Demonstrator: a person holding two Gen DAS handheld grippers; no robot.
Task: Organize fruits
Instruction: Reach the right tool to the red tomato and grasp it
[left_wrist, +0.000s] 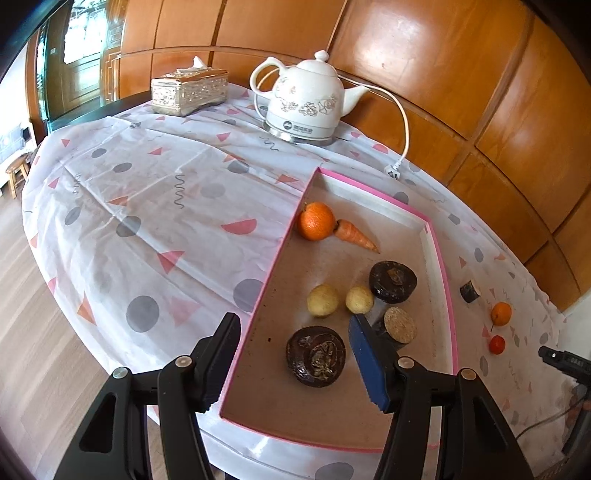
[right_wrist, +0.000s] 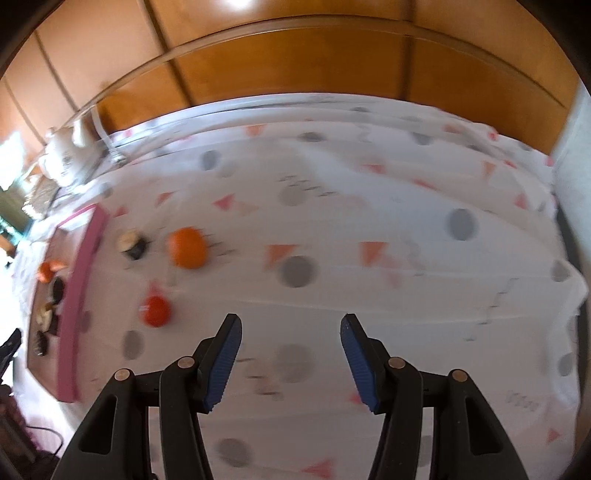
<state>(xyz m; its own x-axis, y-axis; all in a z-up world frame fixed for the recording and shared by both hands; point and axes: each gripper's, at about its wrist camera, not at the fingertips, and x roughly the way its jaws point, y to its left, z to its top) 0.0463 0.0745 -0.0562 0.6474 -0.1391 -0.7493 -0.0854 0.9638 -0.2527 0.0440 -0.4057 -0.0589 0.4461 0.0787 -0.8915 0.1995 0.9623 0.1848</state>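
Note:
A pink-rimmed tray (left_wrist: 275, 254) lies on the patterned tablecloth. In it are an orange (left_wrist: 316, 220), a carrot (left_wrist: 356, 235), two yellow round fruits (left_wrist: 323, 300), two dark round fruits (left_wrist: 393, 281) and a cut dark fruit (left_wrist: 399, 325). My left gripper (left_wrist: 291, 328) is open and empty above the tray's near end, over a dark fruit (left_wrist: 316, 356). Outside the tray lie a small orange (right_wrist: 187, 246), a red fruit (right_wrist: 155, 311) and a dark cut piece (right_wrist: 133, 243). My right gripper (right_wrist: 290, 332) is open and empty, to the right of them. This view is blurred.
A white electric kettle (left_wrist: 306, 101) with its cord and plug (left_wrist: 392, 170) stands at the back. A silver tissue box (left_wrist: 189, 90) is to its left. Wooden wall panels close the far side. The table edge drops to the floor on the left.

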